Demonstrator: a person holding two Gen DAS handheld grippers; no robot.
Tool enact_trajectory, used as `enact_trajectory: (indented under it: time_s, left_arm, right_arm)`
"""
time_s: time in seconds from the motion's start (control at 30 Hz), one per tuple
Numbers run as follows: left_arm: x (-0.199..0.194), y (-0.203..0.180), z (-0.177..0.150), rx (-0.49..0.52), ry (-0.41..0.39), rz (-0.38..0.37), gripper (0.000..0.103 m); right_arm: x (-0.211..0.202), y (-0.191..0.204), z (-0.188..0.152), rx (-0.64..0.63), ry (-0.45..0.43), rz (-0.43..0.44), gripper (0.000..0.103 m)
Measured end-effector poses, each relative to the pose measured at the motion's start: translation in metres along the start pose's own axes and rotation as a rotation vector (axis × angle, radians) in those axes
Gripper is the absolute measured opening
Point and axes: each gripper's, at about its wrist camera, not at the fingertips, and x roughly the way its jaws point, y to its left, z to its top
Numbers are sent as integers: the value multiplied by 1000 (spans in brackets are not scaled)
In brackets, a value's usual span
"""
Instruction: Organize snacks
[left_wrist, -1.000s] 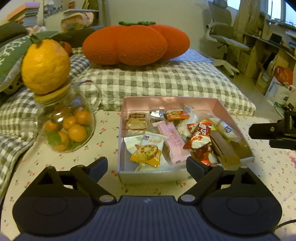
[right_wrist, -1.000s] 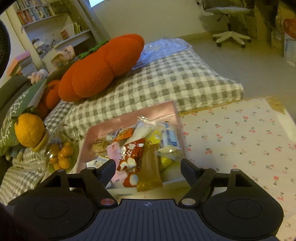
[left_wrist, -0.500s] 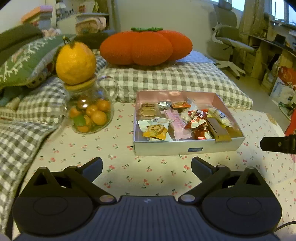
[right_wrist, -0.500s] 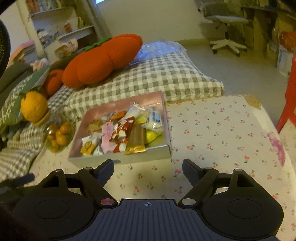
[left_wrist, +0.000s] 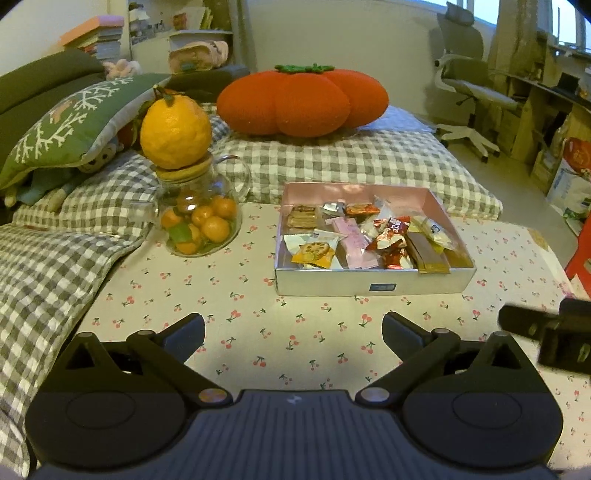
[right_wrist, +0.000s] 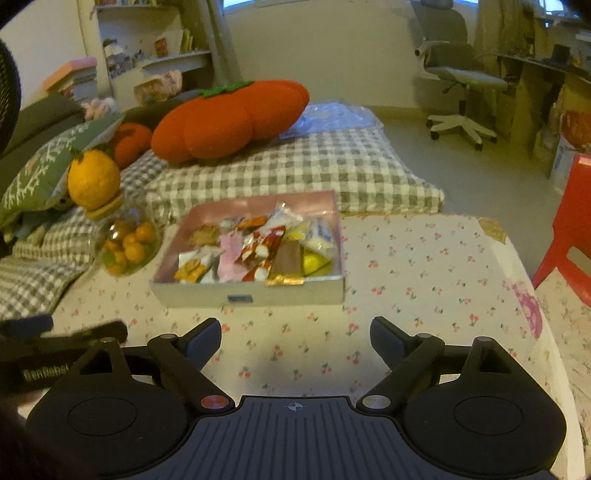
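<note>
Snack box (left_wrist: 373, 284) sits far on counter (left_wrist: 258, 332). Left gripper (left_wrist: 293, 332) jaws wide, empty. Right gripper (right_wrist: 295, 338) jaws opening, nothing between.

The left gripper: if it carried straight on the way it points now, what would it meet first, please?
Probably the cherry-print tablecloth: the left gripper tilts down at bare cloth short of the snack box, its open jaws empty. Depth is unclear.
</note>
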Motion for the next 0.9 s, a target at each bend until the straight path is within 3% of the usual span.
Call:
enact_trajectory:
  time_s: [0.2,0.63,0.9]
  left_arm:
    - [-7,-3,-3,16,10,27,103]
    - [-12,-3,-5,-29,22,82,103]
    - [-13,-6,-5,-19,17,85,103]
  right_arm:
    - [-3,11,-8,-55,0,-50,90]
    - [-14,15,-5,-63,-55,-66,90]
    - [-11,15,-6,-56,-38,-52,90]
